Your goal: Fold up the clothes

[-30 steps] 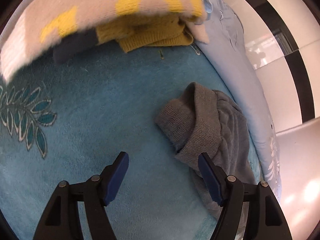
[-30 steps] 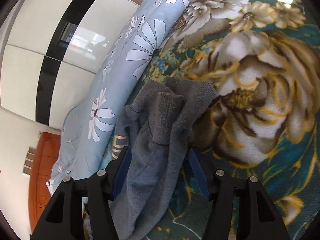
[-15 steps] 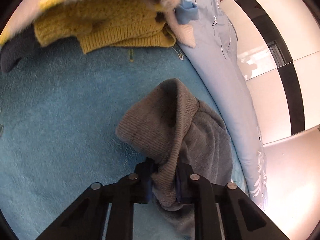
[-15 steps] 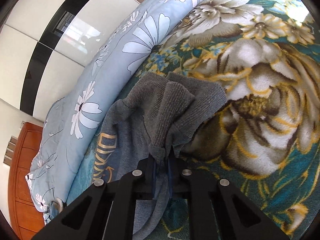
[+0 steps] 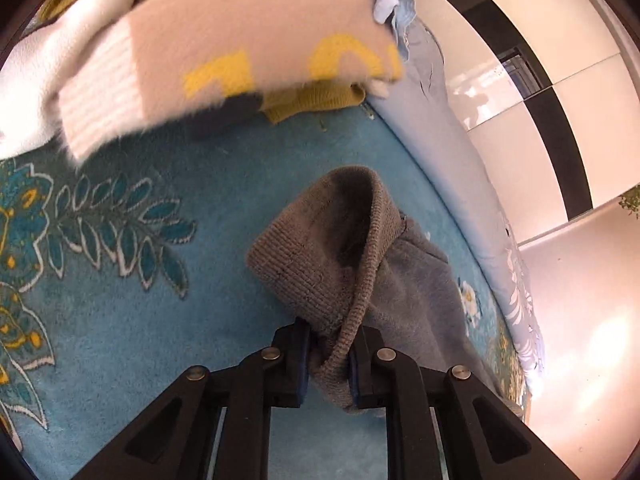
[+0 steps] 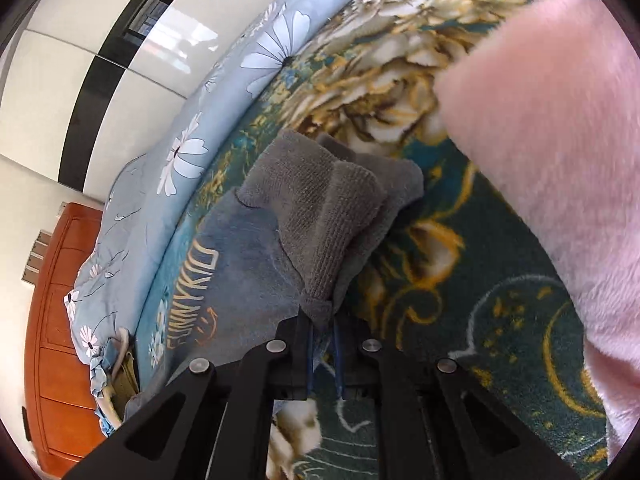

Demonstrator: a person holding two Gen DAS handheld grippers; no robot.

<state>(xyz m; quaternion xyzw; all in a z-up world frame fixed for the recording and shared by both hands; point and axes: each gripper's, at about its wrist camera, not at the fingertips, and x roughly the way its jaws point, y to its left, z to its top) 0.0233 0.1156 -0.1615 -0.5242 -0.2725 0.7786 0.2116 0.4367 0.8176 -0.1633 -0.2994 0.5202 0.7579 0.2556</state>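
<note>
A grey sweatshirt with ribbed hem (image 5: 320, 256) lies on the teal flowered bedspread (image 5: 120, 320). My left gripper (image 5: 328, 356) is shut on its ribbed edge and holds it bunched upward. In the right wrist view the same grey sweatshirt (image 6: 320, 220) shows yellow lettering on its body. My right gripper (image 6: 322, 334) is shut on another part of the ribbed edge, lifted a little off the bedspread (image 6: 460, 320).
A pile of clothes with a beige and yellow sweater (image 5: 240, 52) sits at the far end. A pale blue floral quilt (image 6: 224, 92) runs along the bed's edge by the glossy wardrobe (image 5: 540, 60). A pink fleece garment (image 6: 560, 140) lies close on the right.
Both grippers closed on the sweatshirt's ribbed edge from open a second ago. They have since lifted and drawn it back; the pink garment has come into the right view.
</note>
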